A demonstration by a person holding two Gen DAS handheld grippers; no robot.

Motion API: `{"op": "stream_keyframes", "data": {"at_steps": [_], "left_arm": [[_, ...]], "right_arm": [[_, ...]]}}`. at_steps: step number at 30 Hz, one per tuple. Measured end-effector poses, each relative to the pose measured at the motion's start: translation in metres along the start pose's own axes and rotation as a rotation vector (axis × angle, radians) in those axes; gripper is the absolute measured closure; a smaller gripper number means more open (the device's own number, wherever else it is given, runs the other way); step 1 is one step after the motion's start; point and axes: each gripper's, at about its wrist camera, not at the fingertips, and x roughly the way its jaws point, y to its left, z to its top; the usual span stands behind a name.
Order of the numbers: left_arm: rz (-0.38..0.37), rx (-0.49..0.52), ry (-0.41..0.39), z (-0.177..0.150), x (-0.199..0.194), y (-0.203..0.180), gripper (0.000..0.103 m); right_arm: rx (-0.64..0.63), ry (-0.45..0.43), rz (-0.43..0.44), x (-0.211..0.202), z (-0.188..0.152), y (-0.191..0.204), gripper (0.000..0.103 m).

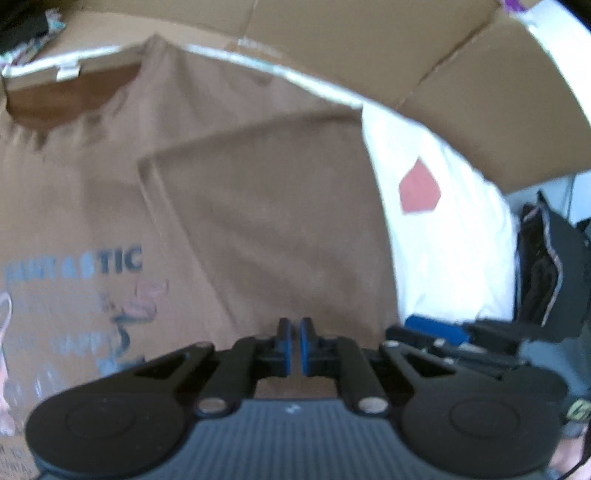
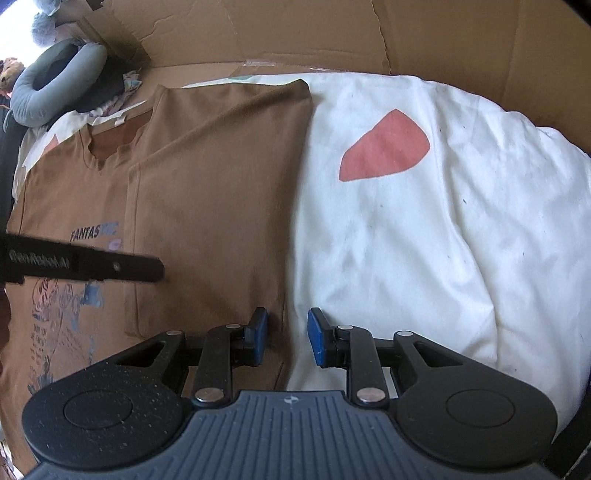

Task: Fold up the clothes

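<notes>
A brown T-shirt point(image 1: 258, 221) with a "FANTASTIC" print lies flat on a white cover, its right side folded inward over the front. My left gripper point(image 1: 291, 347) hovers over the folded panel near its lower part, blue pads nearly touching, and no cloth shows between them. In the right wrist view, the same T-shirt point(image 2: 207, 206) fills the left half. My right gripper point(image 2: 286, 339) is open, straddling the shirt's folded right edge; the pads do not press the cloth. The left gripper's black body point(image 2: 85, 262) shows as a bar over the print.
The white cover point(image 2: 443, 240) with a red patch point(image 2: 384, 151) spreads to the right. Cardboard walls point(image 2: 295, 33) stand behind the shirt. Dark clothes point(image 1: 546, 266) are piled at the right, and more garments point(image 2: 59, 74) sit at the far left.
</notes>
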Motion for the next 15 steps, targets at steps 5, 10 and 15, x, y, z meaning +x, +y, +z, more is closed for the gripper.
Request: {"op": "stream_keyframes", "data": {"at_steps": [5,10,15], "left_arm": [[0.008,-0.029,0.016,-0.017,0.004,0.01,0.101],[0.015,-0.037,0.03,-0.018,-0.003,0.016,0.101],[0.024,-0.022,0.02,-0.007,-0.02,0.022,0.099]], "right_arm": [[0.04,-0.018,-0.014,-0.002,-0.005,-0.002,0.073],[0.08,-0.063,-0.041,-0.003,-0.011,-0.002,0.073],[0.147,-0.157,-0.013,-0.022,-0.013,-0.006,0.073]]}}
